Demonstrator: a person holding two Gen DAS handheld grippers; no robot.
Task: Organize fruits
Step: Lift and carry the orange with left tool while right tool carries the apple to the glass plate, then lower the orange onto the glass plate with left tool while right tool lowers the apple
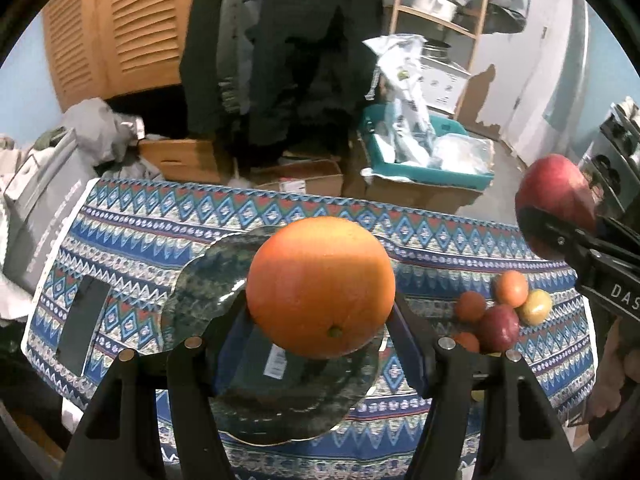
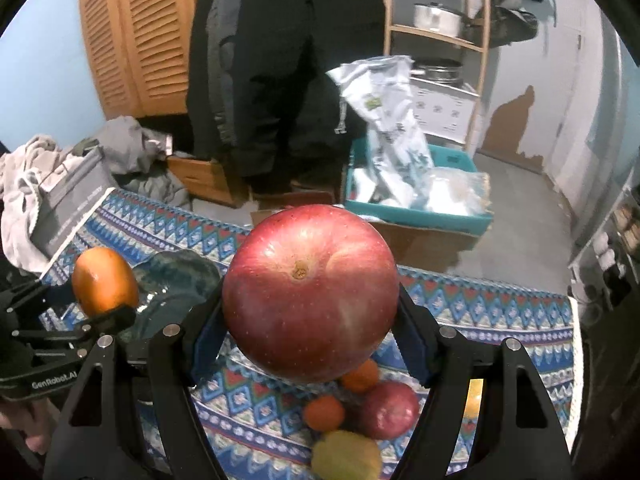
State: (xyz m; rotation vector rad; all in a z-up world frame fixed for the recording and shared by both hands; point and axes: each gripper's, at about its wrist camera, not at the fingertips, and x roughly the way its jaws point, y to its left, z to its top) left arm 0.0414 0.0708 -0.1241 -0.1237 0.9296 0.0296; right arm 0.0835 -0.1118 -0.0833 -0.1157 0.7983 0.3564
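Observation:
My left gripper [image 1: 320, 304] is shut on a large orange [image 1: 320, 286] and holds it above a dark green glass plate [image 1: 200, 280] on the patterned tablecloth. My right gripper [image 2: 310, 312] is shut on a big red apple [image 2: 310, 292] and holds it above a pile of loose fruit [image 2: 360, 412]: small oranges, a red apple and a yellow-green fruit. In the left wrist view the pile [image 1: 500, 312] lies right of the plate, and the right gripper's apple [image 1: 554, 192] hangs at the far right. In the right wrist view the orange [image 2: 105, 280] and the plate [image 2: 176, 284] show at left.
The tablecloth [image 1: 420, 236] covers a table. A dark flat rectangle [image 1: 82, 320] lies on its left part and a grey box [image 1: 36, 216] leans at its left edge. Behind the table are cardboard boxes, a teal bin [image 1: 428, 160], hanging coats and a wooden shelf [image 2: 436, 40].

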